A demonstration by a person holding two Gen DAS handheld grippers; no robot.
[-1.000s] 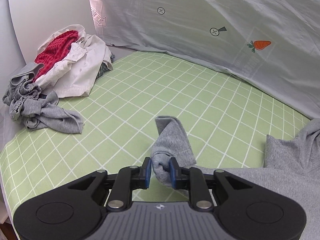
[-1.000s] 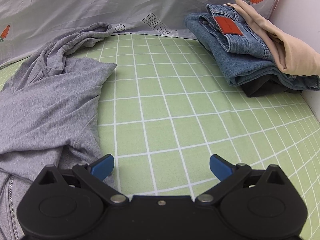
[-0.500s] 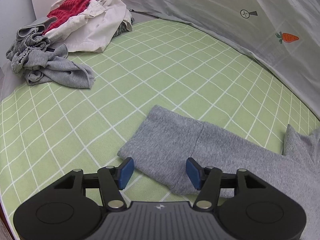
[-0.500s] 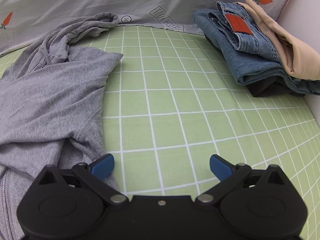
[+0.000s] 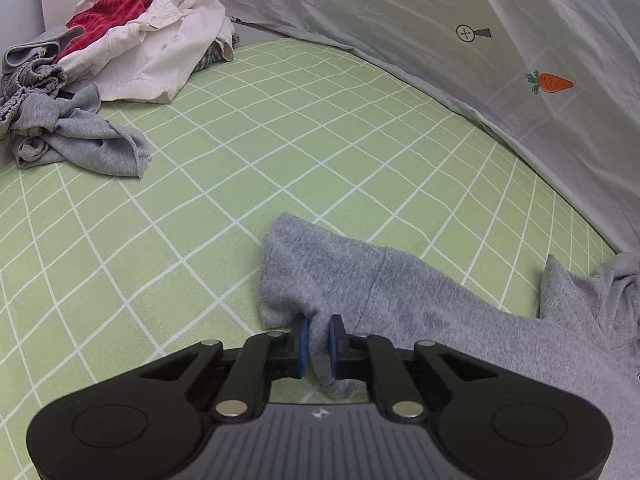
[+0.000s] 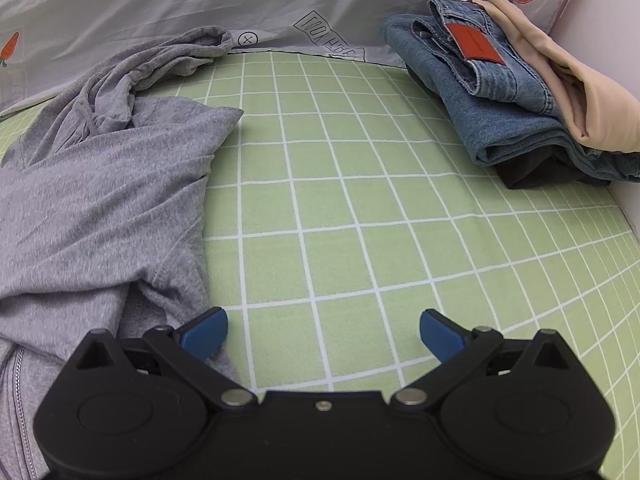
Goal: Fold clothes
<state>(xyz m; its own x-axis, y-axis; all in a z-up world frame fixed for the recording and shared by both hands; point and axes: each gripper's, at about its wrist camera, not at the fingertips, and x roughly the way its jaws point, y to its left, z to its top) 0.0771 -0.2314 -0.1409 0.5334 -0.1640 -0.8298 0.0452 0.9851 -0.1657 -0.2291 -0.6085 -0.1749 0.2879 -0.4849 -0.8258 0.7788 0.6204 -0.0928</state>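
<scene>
A grey hoodie (image 6: 100,184) lies spread on the green checked sheet (image 6: 340,200). Its sleeve (image 5: 360,280) stretches left across the sheet in the left wrist view. My left gripper (image 5: 318,344) is shut on the sleeve's near edge close to the cuff, with fabric pinched between the blue pads. My right gripper (image 6: 322,330) stands open just above the sheet, its left pad (image 6: 204,332) touching the hoodie's right hem and nothing between the fingers. The hood (image 6: 172,56) is bunched at the back.
A heap of unfolded clothes, red (image 5: 120,8), white (image 5: 160,52) and grey (image 5: 72,132), sits at the back left. Folded jeans (image 6: 500,92) with a beige garment (image 6: 568,80) are stacked at the back right. A grey printed cloth (image 5: 440,20) hangs behind.
My left gripper let the sleeve drop flat on the sheet, stood open half a second ago, and has now shut on the sleeve's near edge. My right gripper stayed open and barely shifted.
</scene>
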